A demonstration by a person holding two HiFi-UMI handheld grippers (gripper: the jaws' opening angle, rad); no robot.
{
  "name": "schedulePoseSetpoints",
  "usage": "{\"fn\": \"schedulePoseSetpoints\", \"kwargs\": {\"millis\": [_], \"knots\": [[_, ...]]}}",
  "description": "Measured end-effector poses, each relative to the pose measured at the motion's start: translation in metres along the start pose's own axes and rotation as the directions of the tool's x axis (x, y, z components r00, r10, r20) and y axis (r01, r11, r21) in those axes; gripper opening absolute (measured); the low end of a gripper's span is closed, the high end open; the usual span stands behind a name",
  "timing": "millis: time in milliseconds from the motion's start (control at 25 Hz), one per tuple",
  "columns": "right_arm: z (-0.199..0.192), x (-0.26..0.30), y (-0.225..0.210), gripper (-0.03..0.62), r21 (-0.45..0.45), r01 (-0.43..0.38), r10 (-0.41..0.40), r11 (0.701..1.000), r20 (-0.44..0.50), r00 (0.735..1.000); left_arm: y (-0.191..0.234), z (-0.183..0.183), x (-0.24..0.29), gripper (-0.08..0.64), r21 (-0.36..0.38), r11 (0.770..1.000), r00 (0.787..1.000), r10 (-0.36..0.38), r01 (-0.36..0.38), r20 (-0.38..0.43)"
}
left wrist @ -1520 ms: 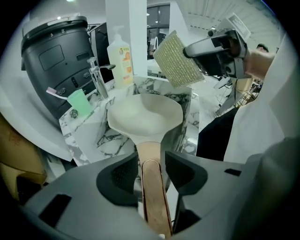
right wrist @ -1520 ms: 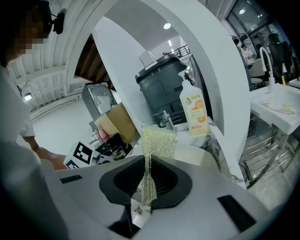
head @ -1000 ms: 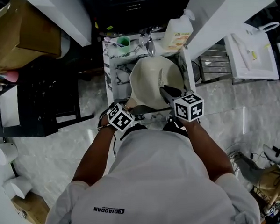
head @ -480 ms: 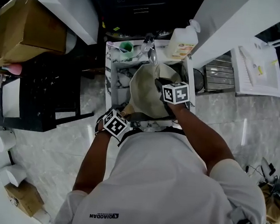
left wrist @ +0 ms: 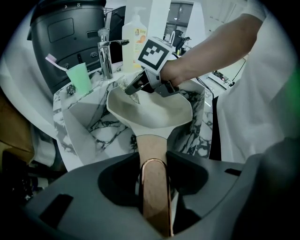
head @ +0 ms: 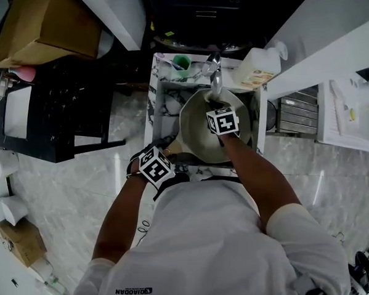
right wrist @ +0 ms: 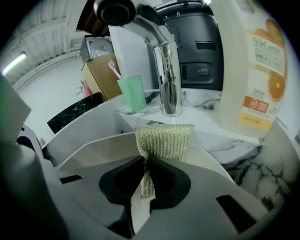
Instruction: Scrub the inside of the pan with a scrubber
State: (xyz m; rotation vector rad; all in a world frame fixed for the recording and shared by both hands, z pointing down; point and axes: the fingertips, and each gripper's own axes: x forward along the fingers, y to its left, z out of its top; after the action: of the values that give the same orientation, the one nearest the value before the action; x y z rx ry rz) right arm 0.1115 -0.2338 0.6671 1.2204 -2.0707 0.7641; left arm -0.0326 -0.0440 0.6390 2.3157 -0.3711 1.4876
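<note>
My left claw [left wrist: 154,176] is clamped on the end of the pan's handle [left wrist: 152,145]. The pan [left wrist: 154,110] lies straight ahead of that claw, in the sink [head: 164,94]. Its long axis runs from me toward the tap [right wrist: 168,70], with the handle pointing back at me and the bowl tipped so its inside faces up. My right claw [right wrist: 144,185] is closed on a pinch of the scrubber [right wrist: 164,140], which fans out beyond the tips. That claw is the nearer one to the work. It sits over the far rim of the pan [head: 200,141], just below the tap, pointing away from me. I can't tell whether the scrubber touches the wall. I judge the next stroke should pull back along the handle's line, down into the bowl.
</note>
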Motion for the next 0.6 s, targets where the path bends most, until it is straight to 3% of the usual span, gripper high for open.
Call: {"fn": "schedulePoseSetpoints", "kwargs": {"millis": [160, 320, 480, 600], "knots": [[0.003, 0.024, 0.003, 0.063, 0.038, -0.045, 0.045, 0.998, -0.013, 0.999, 0.0, 0.0, 0.0, 0.181, 0.001, 1.0, 1.0, 0.005, -0.005, 0.001], [0.012, 0.031, -0.001, 0.061, 0.209, -0.085, 0.076, 0.974, 0.051, 0.996, 0.001, 0.0, 0.001, 0.183, 0.013, 1.0, 1.0, 0.012, -0.012, 0.001], [0.015, 0.037, 0.001, 0.061, 0.409, -0.172, 0.131, 0.896, 0.127, 0.983, 0.001, -0.001, 0.0, 0.183, 0.011, 1.0, 1.0, 0.012, -0.012, 0.001], [0.017, 0.038, 0.004, 0.061, 0.532, -0.246, 0.165, 0.811, 0.196, 0.967, 0.002, 0.0, 0.001, 0.183, 0.008, 1.0, 1.0, 0.007, -0.007, 0.001]]}}
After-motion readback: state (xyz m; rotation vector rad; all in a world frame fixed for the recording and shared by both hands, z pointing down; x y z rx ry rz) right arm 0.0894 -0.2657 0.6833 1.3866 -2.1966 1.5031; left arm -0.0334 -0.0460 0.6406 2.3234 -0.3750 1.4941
